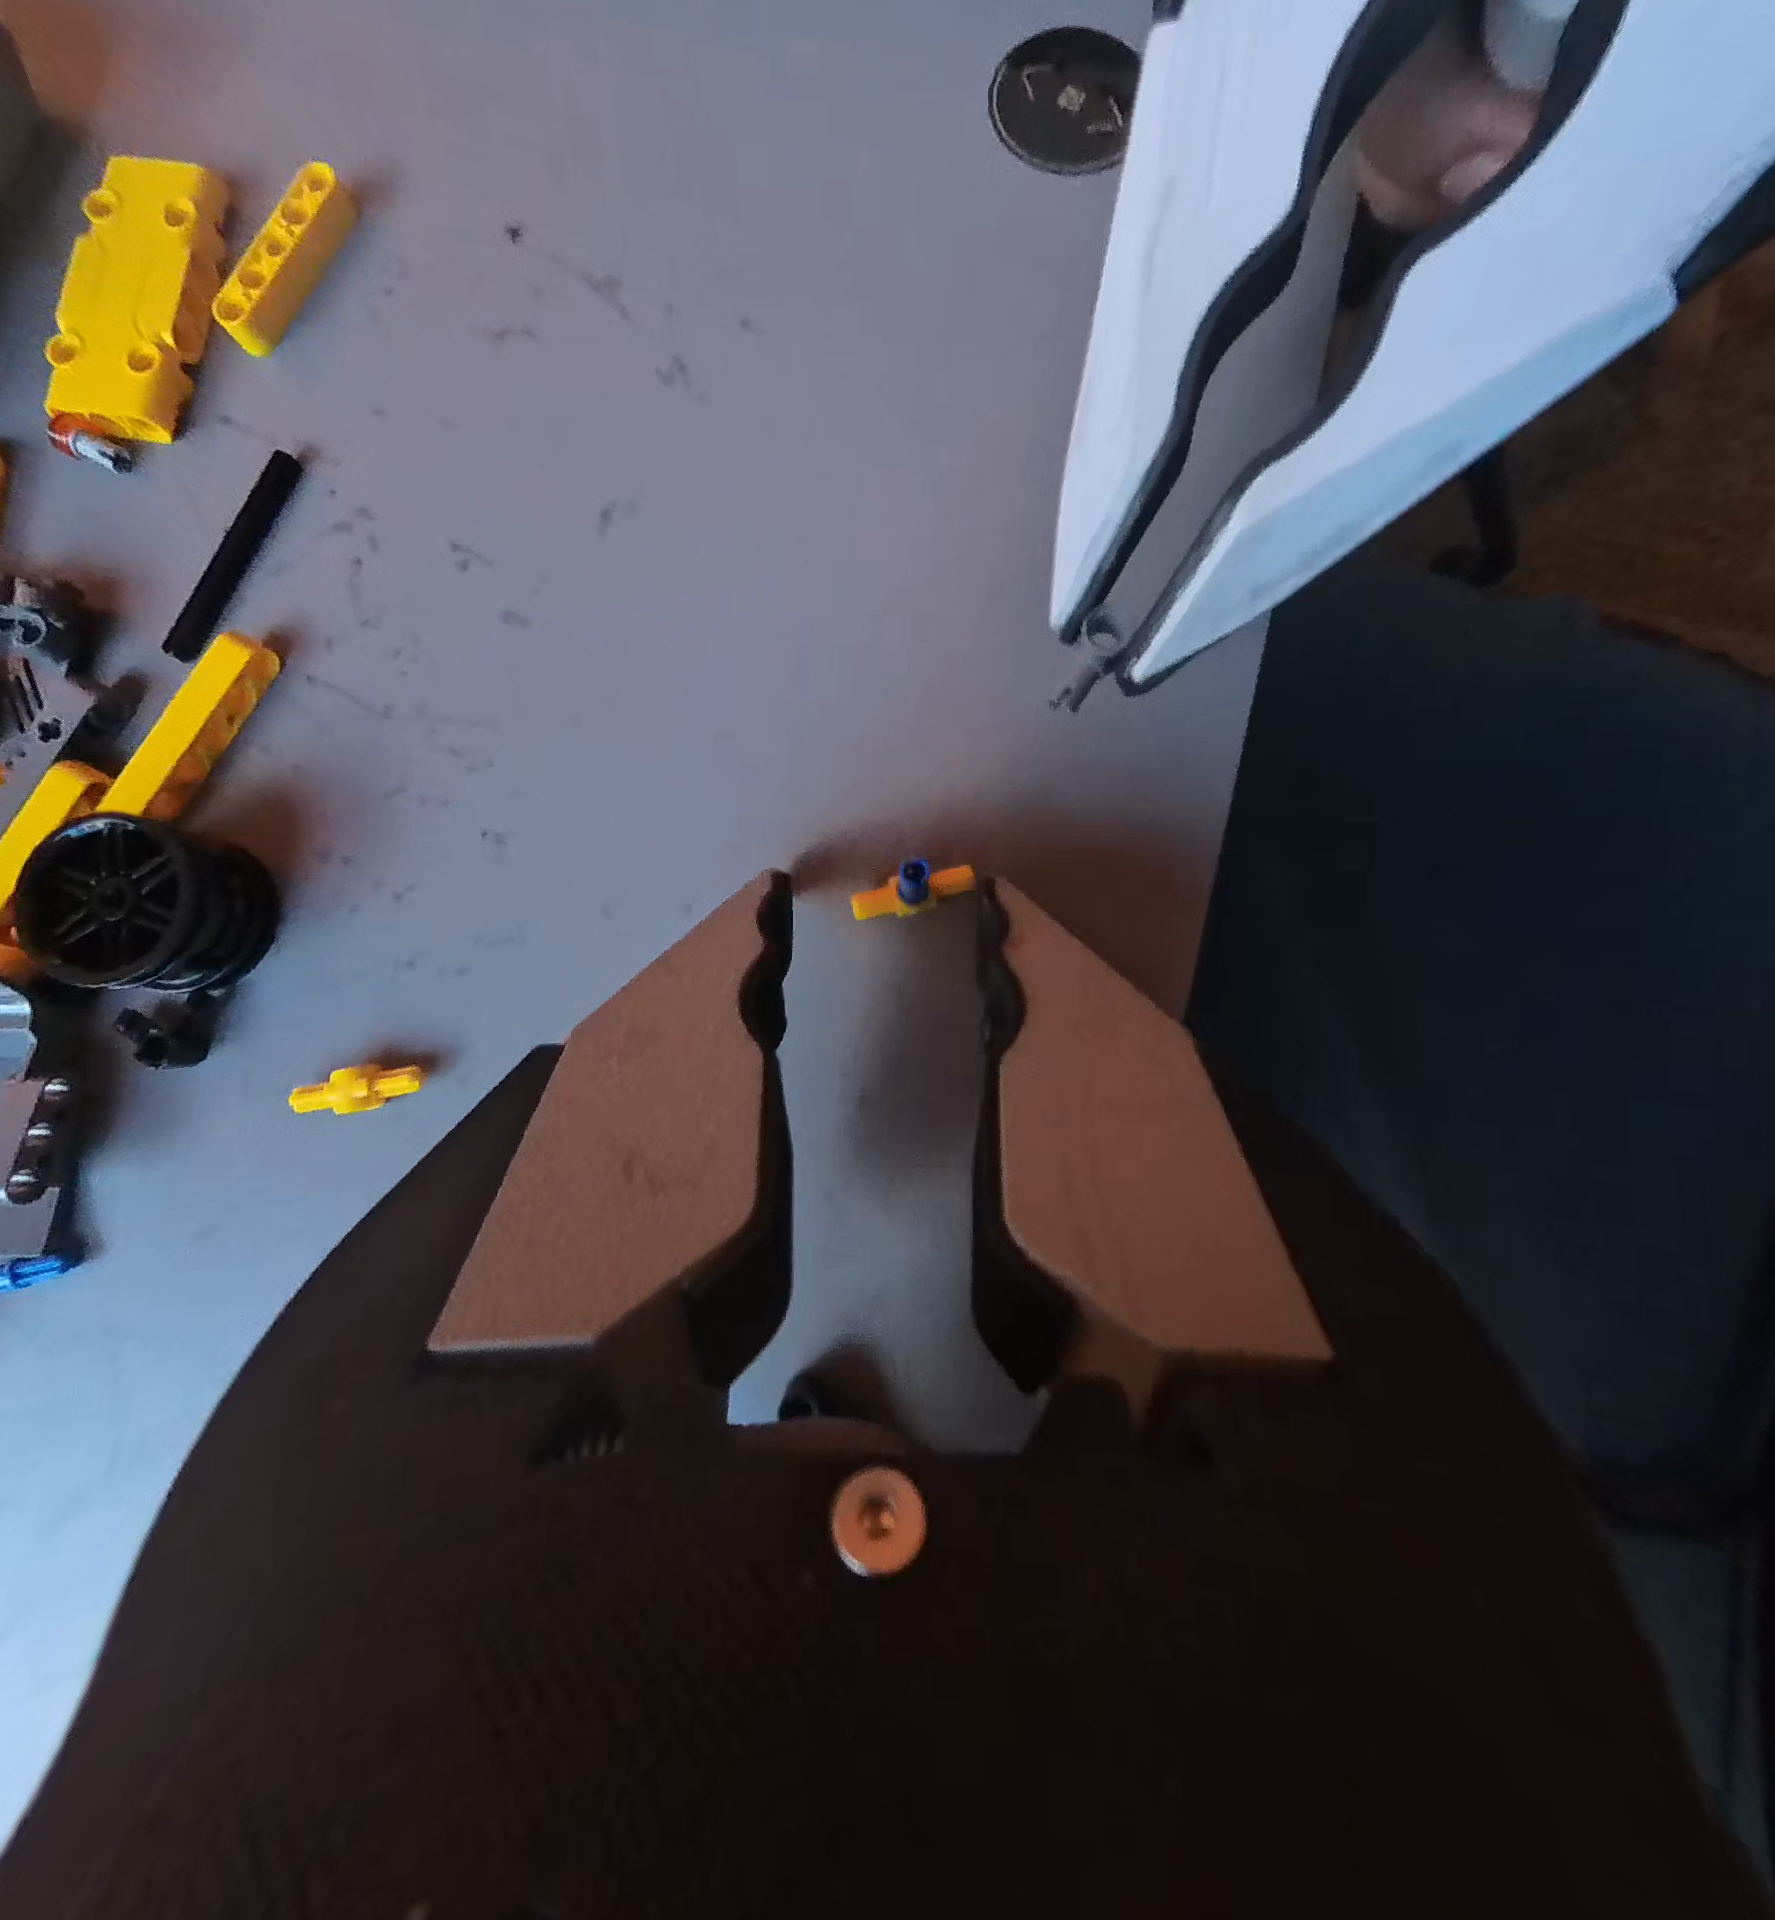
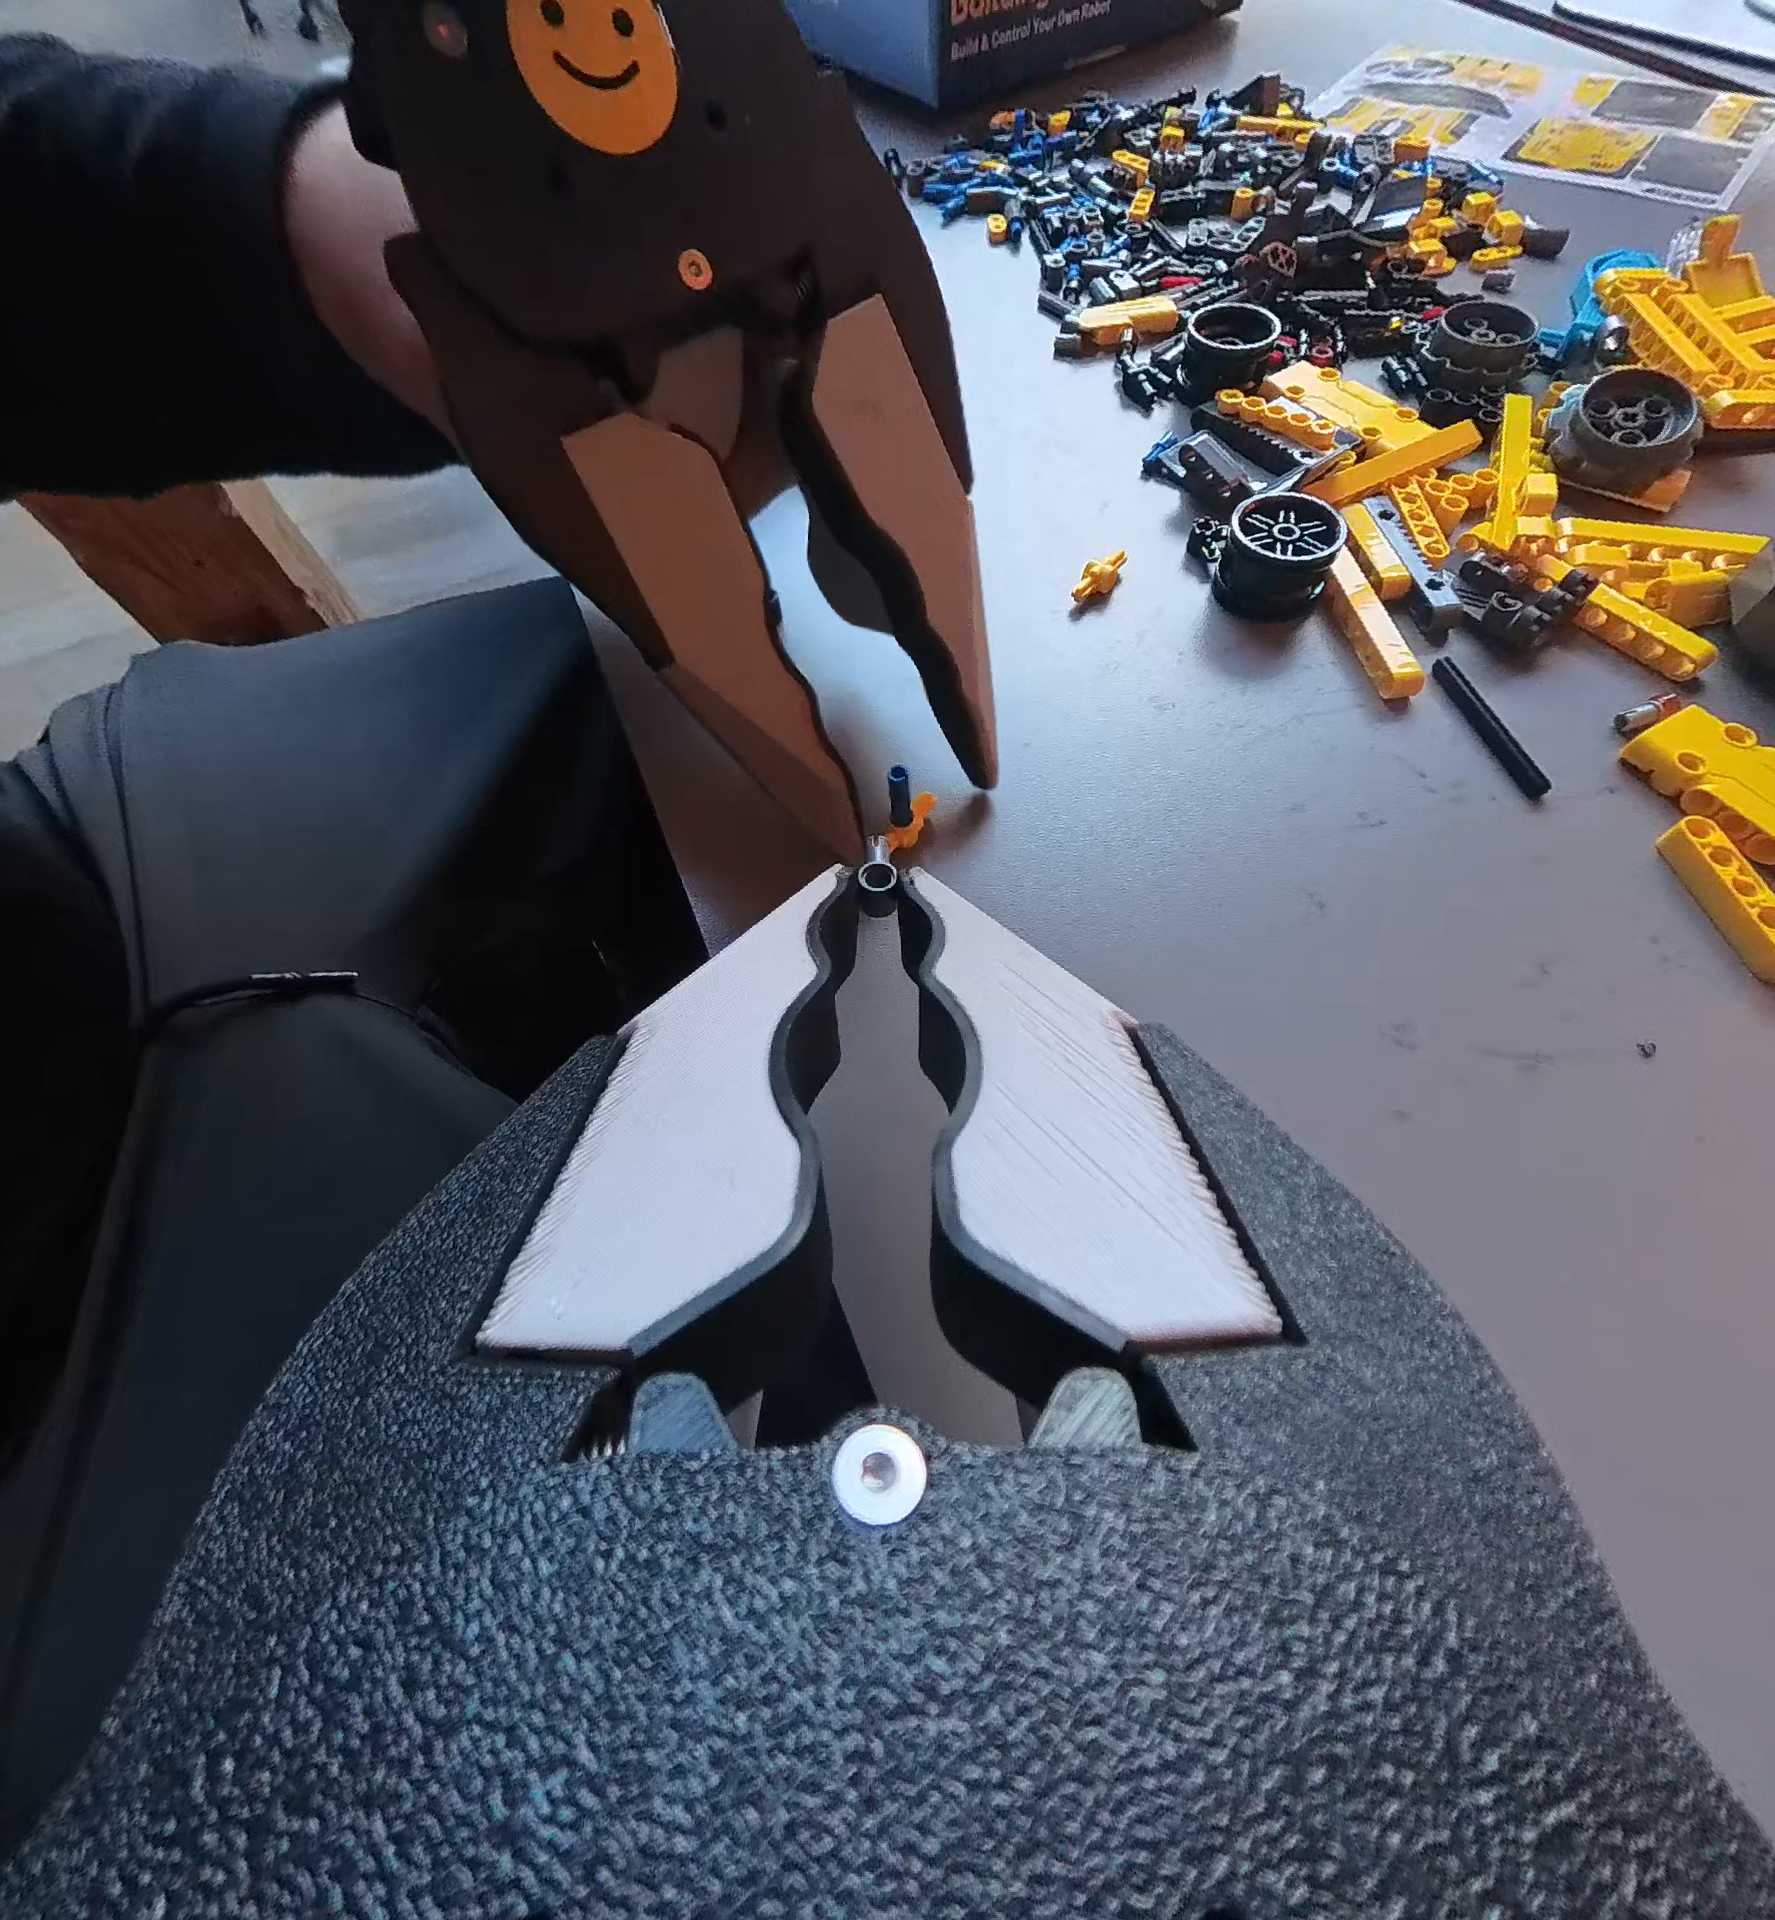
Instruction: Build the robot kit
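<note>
A small orange connector with a blue pin standing in it [image 1: 909, 891] lies on the grey table [image 1: 654, 468] near its right edge. My left gripper [image 1: 885, 888], with brown fingers, is open, its tips on either side of the connector and low over the table. My right gripper [image 2: 878, 881], with white fingers, is shut on a small grey bush [image 2: 878, 876] and holds it just in front of the orange connector [image 2: 909, 821]. The left gripper [image 2: 917, 810] shows there from the front, a hand behind it. The right gripper [image 1: 1096, 649] shows at upper right in the left wrist view.
To the left lie yellow beams [image 1: 285, 255], a yellow block [image 1: 135, 301], a black axle [image 1: 234, 551], a black wheel [image 1: 135, 899] and a small yellow connector [image 1: 353, 1089]. A pile of loose pieces [image 2: 1278, 208], a box [image 2: 1018, 42] and a printed sheet [image 2: 1548, 114] lie farther back. A dark chair [image 1: 1537, 935] stands past the table edge. Spacing between my two grippers at the tips: around 5 cm.
</note>
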{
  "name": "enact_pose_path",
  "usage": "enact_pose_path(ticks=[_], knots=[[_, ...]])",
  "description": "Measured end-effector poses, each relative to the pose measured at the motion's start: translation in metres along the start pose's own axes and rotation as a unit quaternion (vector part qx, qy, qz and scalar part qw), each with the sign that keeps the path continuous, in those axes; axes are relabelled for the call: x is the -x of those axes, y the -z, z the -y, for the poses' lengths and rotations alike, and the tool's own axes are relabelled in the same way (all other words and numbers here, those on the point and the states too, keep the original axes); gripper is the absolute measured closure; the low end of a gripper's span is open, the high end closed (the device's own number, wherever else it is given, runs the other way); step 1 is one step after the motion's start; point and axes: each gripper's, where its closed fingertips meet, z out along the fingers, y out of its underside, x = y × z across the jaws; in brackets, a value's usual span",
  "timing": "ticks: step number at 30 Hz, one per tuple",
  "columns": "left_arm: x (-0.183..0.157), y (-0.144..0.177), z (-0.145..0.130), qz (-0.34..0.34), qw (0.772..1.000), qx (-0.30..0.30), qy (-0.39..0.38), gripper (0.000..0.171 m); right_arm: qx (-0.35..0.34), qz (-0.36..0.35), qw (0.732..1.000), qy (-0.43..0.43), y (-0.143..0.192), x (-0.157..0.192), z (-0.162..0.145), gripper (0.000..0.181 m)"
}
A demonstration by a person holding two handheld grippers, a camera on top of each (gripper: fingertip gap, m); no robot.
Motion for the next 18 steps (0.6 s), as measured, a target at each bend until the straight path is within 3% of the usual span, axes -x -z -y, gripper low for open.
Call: enact_pose_path(ticks=[11,18], knots=[[-0.003,-0.004,0.012,0.007,1.000,-0.018,0.007,0.140,0.003,0.002,1.000,0.003,-0.001,0.001,-0.002,0.175],[0.002,0.014,-0.005,-0.005,1.000,0.002,-0.028,0.149,0.000,-0.001,1.000,-0.005,0.001,-0.003,-0.004,0.175]])
